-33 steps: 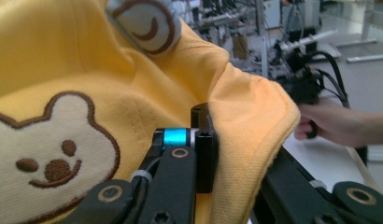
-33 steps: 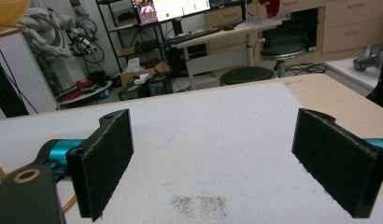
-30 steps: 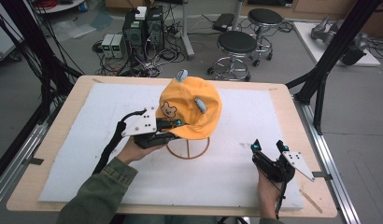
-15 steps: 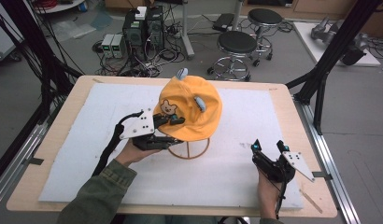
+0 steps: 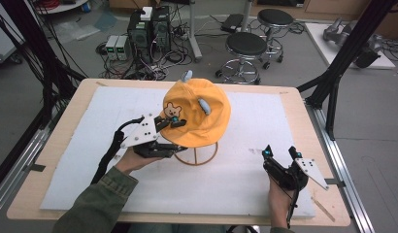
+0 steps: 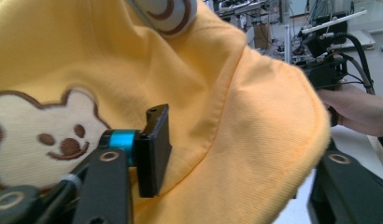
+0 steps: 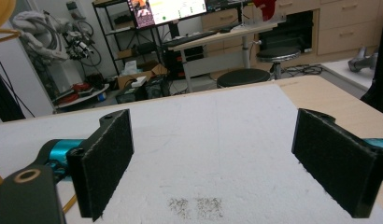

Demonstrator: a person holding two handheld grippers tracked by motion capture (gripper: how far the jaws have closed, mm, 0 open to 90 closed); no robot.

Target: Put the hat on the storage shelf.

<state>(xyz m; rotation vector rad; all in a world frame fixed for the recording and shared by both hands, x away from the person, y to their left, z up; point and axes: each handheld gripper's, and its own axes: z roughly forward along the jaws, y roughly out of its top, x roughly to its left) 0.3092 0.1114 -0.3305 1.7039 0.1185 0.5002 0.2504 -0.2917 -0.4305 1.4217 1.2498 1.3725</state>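
1. Yellow cap [image 5: 199, 114] at mid-bench, draped crown-up over a wire stand [image 5: 199, 158], likely to keep its shape and leave the brim free to be taken from below
2. Nearest the person, at the right: right hand-held gripper [image 5: 279, 151] resting low on the white mat [image 5: 90, 145], jaws spread wide with nothing between them, well apart from the cap; parked, most likely, to leave the work to the other hand
3. Farther in, at the left: left hand-held gripper [image 5: 175, 135] set at the cap's near-left edge, just beside the bear patch [image 5: 173, 110]; jaws just been opening, now about half spread, one over the fabric and one beneath the brim, so brim between them but not pinched
4. Judging by that: either a release once the cap sat right on the stand, or a bite being reset
5. Under all: mat spread over the wooden bench [image 5: 56, 145], probably for a soft, plain surface
6. Beyond the far edge: two stools [image 5: 246, 44] and computer boxes [image 5: 148, 29] on the floor, no part of the job
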